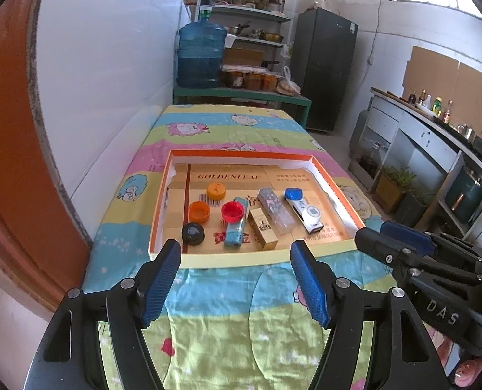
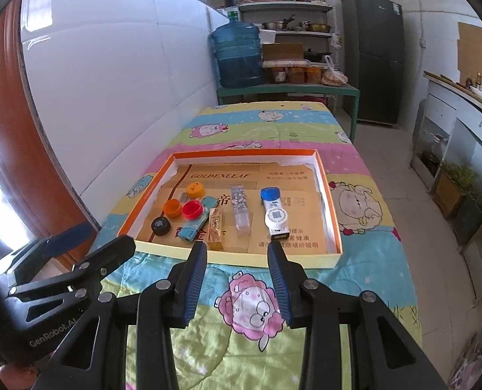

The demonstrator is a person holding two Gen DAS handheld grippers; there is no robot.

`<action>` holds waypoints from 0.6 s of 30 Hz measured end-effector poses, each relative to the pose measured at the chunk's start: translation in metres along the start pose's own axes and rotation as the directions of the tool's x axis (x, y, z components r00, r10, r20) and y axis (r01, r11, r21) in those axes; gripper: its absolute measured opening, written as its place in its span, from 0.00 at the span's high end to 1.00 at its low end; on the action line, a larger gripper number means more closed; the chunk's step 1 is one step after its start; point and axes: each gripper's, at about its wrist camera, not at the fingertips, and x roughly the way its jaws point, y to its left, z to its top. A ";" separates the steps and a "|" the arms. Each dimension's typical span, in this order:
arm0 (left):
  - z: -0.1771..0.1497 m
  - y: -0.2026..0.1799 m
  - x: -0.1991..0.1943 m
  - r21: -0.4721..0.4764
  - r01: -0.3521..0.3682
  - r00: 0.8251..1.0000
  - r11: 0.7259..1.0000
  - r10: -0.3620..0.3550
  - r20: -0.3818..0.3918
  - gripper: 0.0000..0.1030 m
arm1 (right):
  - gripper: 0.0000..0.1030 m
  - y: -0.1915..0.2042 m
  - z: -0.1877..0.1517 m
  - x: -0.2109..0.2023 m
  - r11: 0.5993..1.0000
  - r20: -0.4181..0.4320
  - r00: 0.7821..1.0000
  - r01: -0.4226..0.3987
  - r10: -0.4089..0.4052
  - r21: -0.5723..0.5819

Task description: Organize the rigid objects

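Your bench (image 1: 208,341), under its cartoon quilt, carries a shallow orange-rimmed tray (image 1: 254,154) that holds every piece you have to sort, and both tongs hang just short of its near wall, over the quilt. The left tongs (image 1: 236,256) are spread wide and grip nothing; the right tongs (image 2: 237,256) are open too, somewhat narrower, and likewise empty. Of the long pieces, the white gadget (image 2: 275,216) with a blue cap lies straight ahead of your right tongs, its long axis running away from you, its near end close to the tray's near wall. Next to its left, a little apart, lies the clear patterned case (image 2: 241,209), also lengthwise, then the gold box (image 2: 215,229), then the teal bar (image 2: 195,219), which tilts and has the red cap (image 2: 192,209) resting on its far end. The caps cluster at the left: orange cap (image 2: 172,208) touching the red one, yellow cap (image 2: 195,189) farther back, black cap (image 2: 160,226) nearest you. Your left tongs are nearer the caps, which sit ahead and slightly left of them; your right tongs are nearer the gadget. For either, I judge the move is forward and down over the near wall, jaws closing across the short axis
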 end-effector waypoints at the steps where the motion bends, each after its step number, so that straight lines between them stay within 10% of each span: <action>1: 0.000 0.000 0.000 -0.001 0.001 1.000 1.000 -0.001 0.001 0.31 | 0.62 0.000 -0.001 -0.002 1.000 0.003 1.000 0.004 -0.004 0.007; 18: -0.023 0.000 -0.059 -0.022 -0.007 0.999 1.000 0.008 0.047 0.31 | 0.63 0.018 -0.022 -0.048 0.994 0.096 0.990 0.105 -0.106 0.019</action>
